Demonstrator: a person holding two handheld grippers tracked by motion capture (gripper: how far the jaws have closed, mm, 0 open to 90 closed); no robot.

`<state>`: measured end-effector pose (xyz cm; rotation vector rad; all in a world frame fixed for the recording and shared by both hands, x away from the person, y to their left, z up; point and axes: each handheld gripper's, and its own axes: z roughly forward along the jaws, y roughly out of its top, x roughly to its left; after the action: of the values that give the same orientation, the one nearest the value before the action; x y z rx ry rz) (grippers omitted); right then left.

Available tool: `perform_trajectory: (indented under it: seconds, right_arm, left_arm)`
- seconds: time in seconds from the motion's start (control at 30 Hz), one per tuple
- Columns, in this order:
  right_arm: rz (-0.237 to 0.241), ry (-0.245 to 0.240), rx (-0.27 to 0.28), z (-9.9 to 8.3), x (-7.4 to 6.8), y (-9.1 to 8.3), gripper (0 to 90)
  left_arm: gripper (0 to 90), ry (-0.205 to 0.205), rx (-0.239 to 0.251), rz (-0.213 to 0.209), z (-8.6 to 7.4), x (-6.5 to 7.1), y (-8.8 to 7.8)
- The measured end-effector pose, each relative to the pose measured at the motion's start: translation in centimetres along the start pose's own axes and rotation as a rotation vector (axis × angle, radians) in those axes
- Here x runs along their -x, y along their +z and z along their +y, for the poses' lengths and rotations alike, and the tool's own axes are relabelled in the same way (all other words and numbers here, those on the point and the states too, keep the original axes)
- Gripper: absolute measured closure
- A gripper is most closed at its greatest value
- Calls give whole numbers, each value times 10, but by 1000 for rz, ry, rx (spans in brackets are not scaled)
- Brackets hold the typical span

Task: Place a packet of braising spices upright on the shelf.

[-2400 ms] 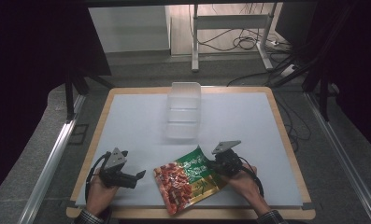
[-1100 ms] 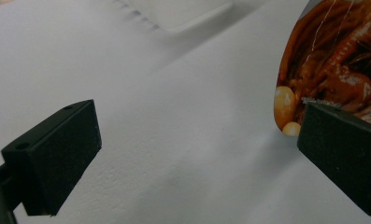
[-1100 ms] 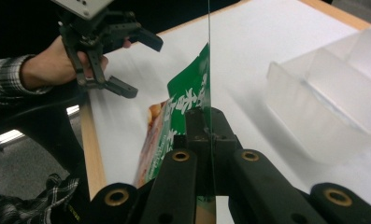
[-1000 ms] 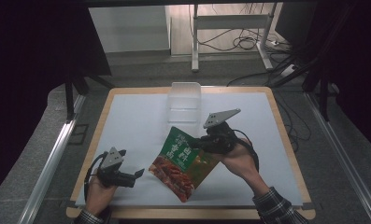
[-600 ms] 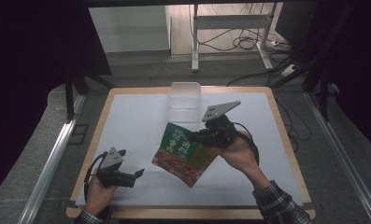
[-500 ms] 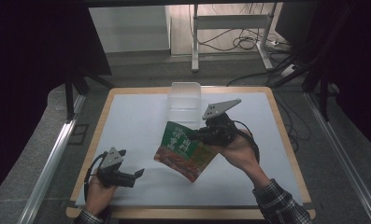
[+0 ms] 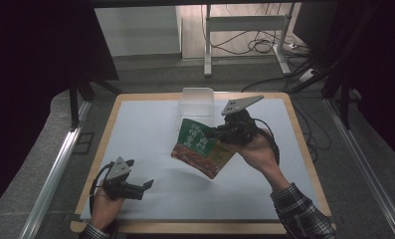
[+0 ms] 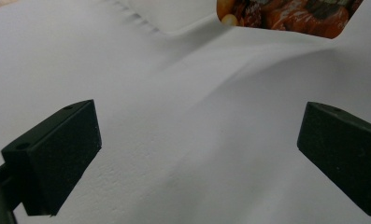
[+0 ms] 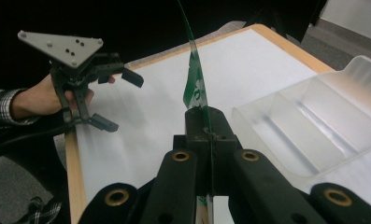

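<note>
A flat food pouch (image 7: 201, 148), green on top and orange-red below, hangs in the air over the middle of the white table. My right gripper (image 7: 219, 132) is shut on its right edge; in the right gripper view the pouch (image 9: 194, 88) stands edge-on between the closed jaws. A clear plastic tray (image 7: 196, 101) with compartments sits at the back centre, just beyond the pouch, its compartments (image 9: 314, 119) holding nothing. My left gripper (image 7: 148, 184) rests open near the front left corner, jaws wide apart over bare table, the pouch's lower edge (image 8: 290, 16) ahead of it.
The table's wooden rim (image 7: 304, 149) frames the white top. Dark floor, a metal rail (image 7: 55, 164) at left, and cables (image 7: 264, 47) at the back lie beyond it.
My right gripper has lifted the pouch off the front of the table and carried it back toward the clear tray. The left gripper has stayed put.
</note>
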<state>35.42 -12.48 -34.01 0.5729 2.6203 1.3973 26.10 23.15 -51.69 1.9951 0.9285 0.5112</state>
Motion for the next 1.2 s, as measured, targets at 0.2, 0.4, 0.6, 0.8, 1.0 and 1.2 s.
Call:
perform_trajectory:
  seconds: [0.2, 0.4, 0.6, 0.8, 1.0, 1.2]
  right_arm:
    - [-7, -1, 11, 10, 6, -4, 894]
    - [-10, -7, 17, 19, 11, -7, 894]
    - [-19, -9, 28, 31, 20, -10, 894]
    - [-33, -10, 39, 42, 27, -12, 894]
    - [-58, -1, 55, 58, 39, -14, 894]
    - [-78, 5, 72, 68, 48, -15, 894]
  left_arm:
    - [0, 1, 2, 0, 0, 0, 0]
    - [0, 1, 3, -2, 0, 0, 0]
    - [0, 1, 4, -3, 0, 0, 0]
    - [0, 1, 4, -4, 0, 0, 0]
    - [0, 0, 5, -5, 0, 0, 0]
    - [0, -4, 10, -6, 0, -1, -1]
